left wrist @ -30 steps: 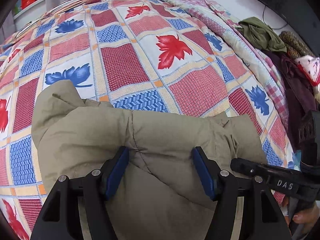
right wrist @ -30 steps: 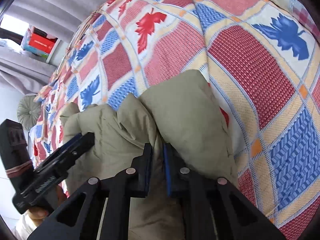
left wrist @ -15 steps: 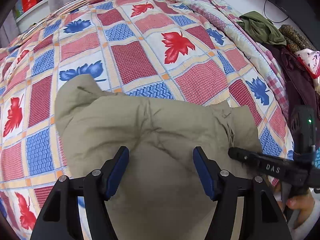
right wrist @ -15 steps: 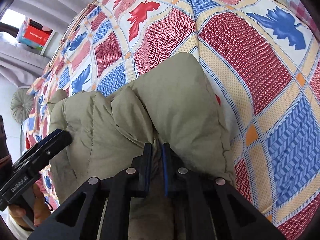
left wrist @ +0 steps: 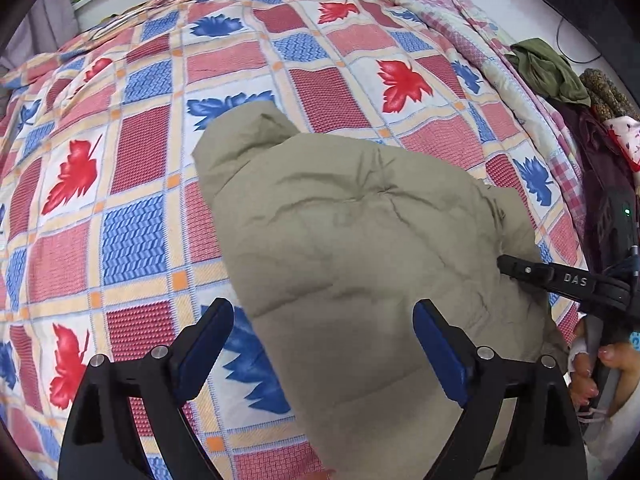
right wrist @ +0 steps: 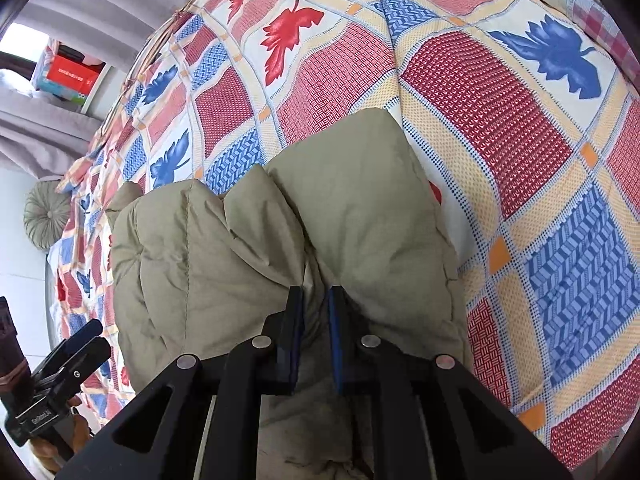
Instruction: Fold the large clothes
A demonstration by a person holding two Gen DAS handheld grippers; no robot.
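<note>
A puffy olive-green jacket (left wrist: 360, 240) lies bunched on the patchwork bedspread (left wrist: 140, 160). My left gripper (left wrist: 324, 312) hovers above the jacket's near left edge with its jaws opening wide. Its left finger is over the bedspread and its right finger over the jacket, neither pressing on cloth. In the right wrist view my right gripper (right wrist: 315, 294) pinches a fold of the jacket (right wrist: 240, 260) between its blue pads, the jaws just starting to part. The right gripper (left wrist: 504, 262) also reaches in at the jacket's right edge in the left wrist view. The left gripper (right wrist: 88, 336) shows low left.
A rolled pink quilt (left wrist: 440, 12) lies along the bed's far right side. A heap of green and dark clothes (left wrist: 552, 68) sits beyond it. A round cushion (right wrist: 46, 214) and a shelf with a red box (right wrist: 70, 74) stand past the bed. A hand (left wrist: 600, 368) holds the right gripper.
My left gripper has let go of the jacket, spread its jaws wide and drawn back to the left and upward. The right gripper keeps its pinch in the same spot.
</note>
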